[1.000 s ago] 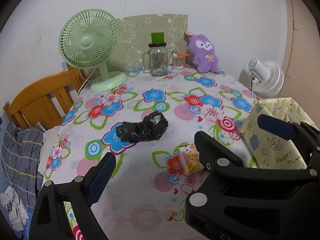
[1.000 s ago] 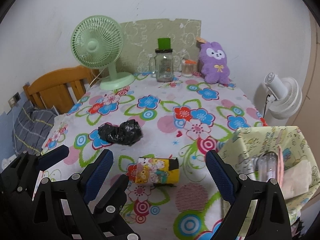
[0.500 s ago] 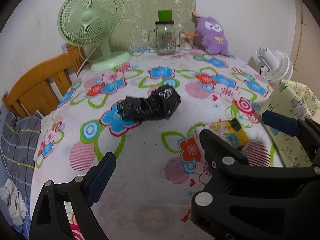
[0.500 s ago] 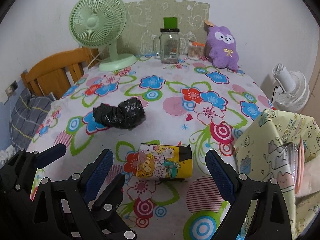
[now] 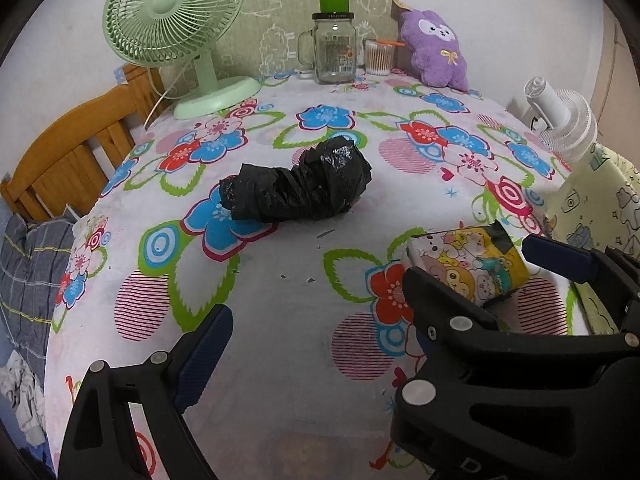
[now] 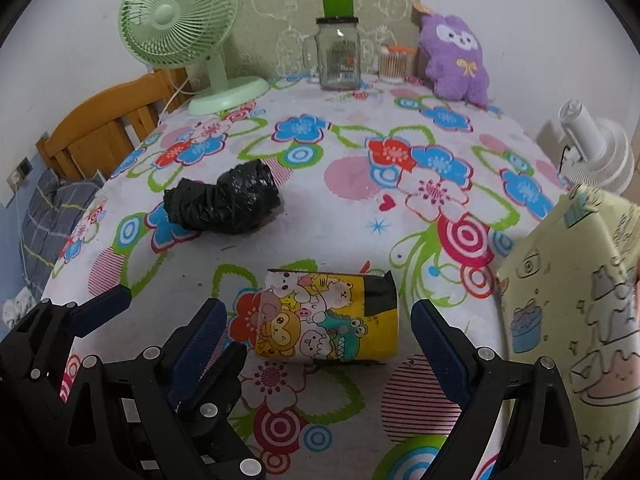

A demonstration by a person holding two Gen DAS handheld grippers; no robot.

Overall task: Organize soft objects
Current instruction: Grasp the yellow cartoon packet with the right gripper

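Right now the right hand-held gripper is spread wide and empty, its fingers either side of the cartoon-printed packet without touching it. Left of the packet, the left hand-held gripper gapes empty; the black plastic bag lies beyond it on the worktop.

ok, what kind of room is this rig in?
Most likely a home, perhaps a dining corner: a table with a floral tablecloth, a wooden chair pushed against it, and a purple plush toy beside a green desk fan.
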